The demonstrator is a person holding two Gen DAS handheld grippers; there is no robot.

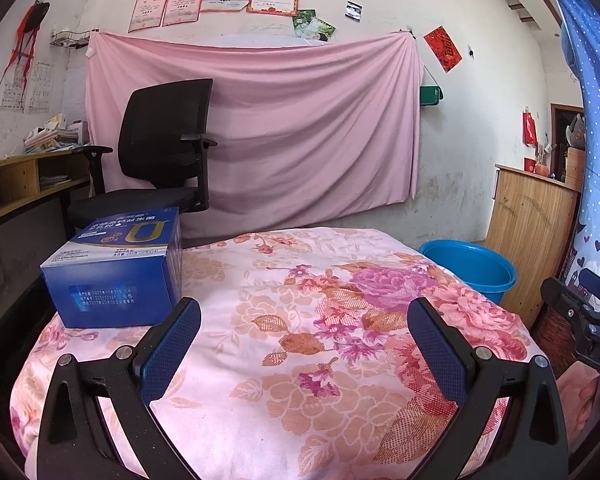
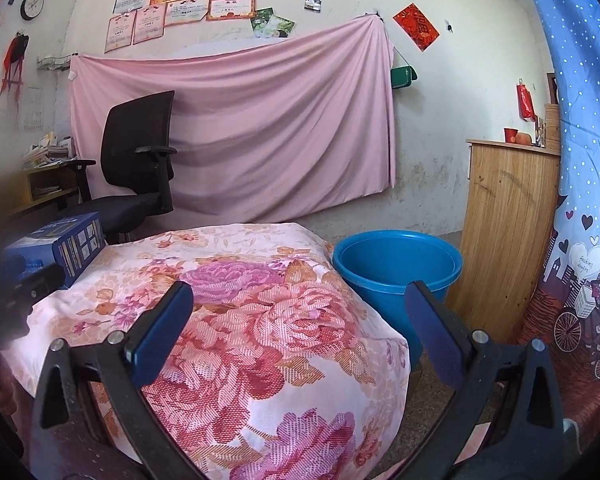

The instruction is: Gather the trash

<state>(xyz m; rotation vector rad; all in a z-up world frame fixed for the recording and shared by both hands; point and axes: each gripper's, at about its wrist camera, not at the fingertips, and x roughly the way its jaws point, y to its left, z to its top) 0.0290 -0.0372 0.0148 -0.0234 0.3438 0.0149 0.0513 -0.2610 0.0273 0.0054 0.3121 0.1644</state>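
Observation:
A blue cardboard box (image 1: 114,270) stands on the far left part of a table covered with a pink floral cloth (image 1: 300,320). In the right wrist view the same box (image 2: 56,246) shows at the left edge. A blue plastic bucket (image 1: 470,268) sits on the floor past the table's right side, seen closer as the bucket (image 2: 396,272). My left gripper (image 1: 304,320) is open over the cloth, its left finger just in front of the box. My right gripper (image 2: 300,312) is open above the table's right corner, with nothing between its fingers. The right gripper's body (image 1: 584,320) shows at the right edge.
A black office chair (image 1: 160,160) stands behind the table at the left, beside a wooden desk (image 1: 24,184) with papers. A pink sheet (image 1: 260,128) hangs on the back wall. A wooden cabinet (image 2: 508,236) stands right of the bucket, and a blue curtain (image 2: 580,160) hangs at the far right.

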